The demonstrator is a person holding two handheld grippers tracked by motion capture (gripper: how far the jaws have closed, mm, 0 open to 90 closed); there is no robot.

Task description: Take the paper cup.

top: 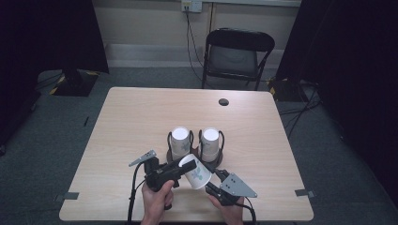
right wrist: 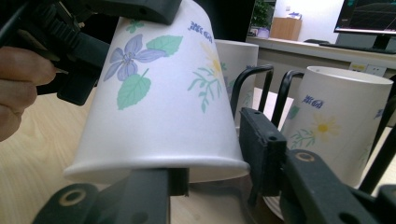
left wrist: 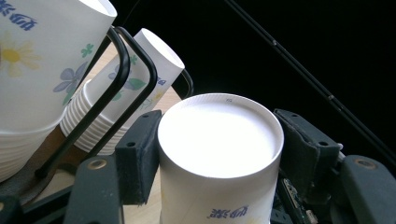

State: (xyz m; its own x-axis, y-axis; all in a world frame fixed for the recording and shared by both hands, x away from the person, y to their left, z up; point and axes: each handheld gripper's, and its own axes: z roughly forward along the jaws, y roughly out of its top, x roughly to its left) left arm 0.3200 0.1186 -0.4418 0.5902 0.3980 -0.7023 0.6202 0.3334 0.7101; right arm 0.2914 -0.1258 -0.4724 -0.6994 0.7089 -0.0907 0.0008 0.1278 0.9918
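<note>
1. Pale wood tabletop (top: 141,117), with dark curtains and a folding chair (top: 237,54) beyond its far edge; the work sits close to the near edge, about midway along it.
2. Nearest, the person's two hands meet over one paper cup (top: 196,172), lifted off the tabletop and tipped, base toward the left and rim toward the right.
3. The left gripper (top: 180,168) has its jaws clamped narrow on the cup's base end; in the left gripper view the pads press both sides of the white bottom (left wrist: 219,140). Best to keep that grip firm but not crushing, since thin paper will likely dent.
4. The right gripper (top: 212,180) comes from the near right. Its jaws stand part-way in, one under the flared rim (right wrist: 159,163) and one beside the wall; I cannot tell whether the pads press yet, so I treat it as not gripping.
5. To do this well, bring the right jaws squarely across the rim so they bite the outer cup alone, then pull along the cup's axis, without twisting.
6. Just beyond, a black wire holder (top: 195,140) carries two upside-down cup stacks (top: 180,140). They stand near the lifted cup, so pull away toward the near edge rather than toward them.
</note>
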